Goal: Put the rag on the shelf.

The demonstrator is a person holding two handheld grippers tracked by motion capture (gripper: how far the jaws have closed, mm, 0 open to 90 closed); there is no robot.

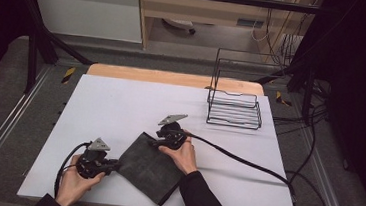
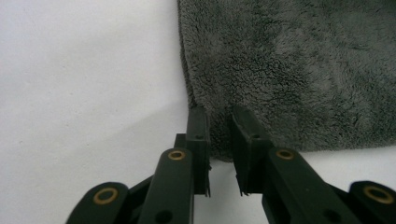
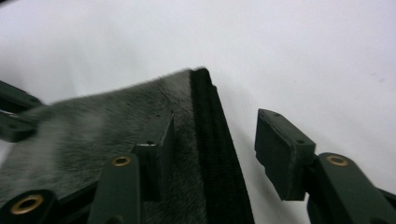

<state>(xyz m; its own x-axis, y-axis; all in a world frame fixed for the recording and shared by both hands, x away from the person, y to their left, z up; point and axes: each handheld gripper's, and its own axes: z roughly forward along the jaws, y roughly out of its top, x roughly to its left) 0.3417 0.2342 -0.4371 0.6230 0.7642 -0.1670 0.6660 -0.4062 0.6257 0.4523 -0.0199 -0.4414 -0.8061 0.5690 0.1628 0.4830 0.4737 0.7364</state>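
Left gripper [image 2: 219,140] jaws narrowly parted, seemingly pinching grey towel [image 2: 299,70] corner; right gripper [image 3: 215,149] jaws wide, straddling towel edge

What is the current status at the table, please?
Left tongs nearly closed on the grey towel corner. Right tongs open, straddling the towel's edge. Wire rack stands well clear, far right.

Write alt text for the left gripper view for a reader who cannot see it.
The left claw has its two black jaws narrowly apart around the near corner of a fluffy dark grey towel, seemingly pinching its edge. The towel lies flat on a white table, covering the upper right of the view.
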